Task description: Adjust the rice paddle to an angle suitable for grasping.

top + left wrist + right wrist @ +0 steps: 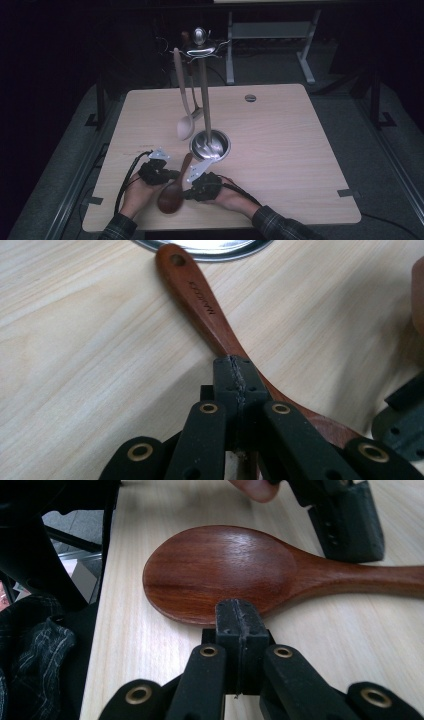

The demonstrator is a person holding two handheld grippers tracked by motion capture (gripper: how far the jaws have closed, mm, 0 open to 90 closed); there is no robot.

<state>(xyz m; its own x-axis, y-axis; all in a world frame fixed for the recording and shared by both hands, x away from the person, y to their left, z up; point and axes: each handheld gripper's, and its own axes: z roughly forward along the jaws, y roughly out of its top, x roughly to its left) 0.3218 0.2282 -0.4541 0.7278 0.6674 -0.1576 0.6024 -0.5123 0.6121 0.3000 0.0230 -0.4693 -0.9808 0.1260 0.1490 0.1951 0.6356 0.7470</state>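
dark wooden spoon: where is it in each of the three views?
High view: dark wooden spoon lies bottom centre, between the two hand-held grippers, bowl toward the table's near edge.
Left gripper view: its handle runs from top centre down to the shut jaws.
Right gripper view: its bowl sits centre, handle running off right.
Shared landmark: the light wood table.

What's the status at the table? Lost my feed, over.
Both grippers shut, empty: left gripper at the handle, right gripper at the bowl. Dark wooden spoon flat on table. Utensil stand just beyond.

Wood table point(280, 150): spoon point(172, 192), utensil stand point(210, 145).
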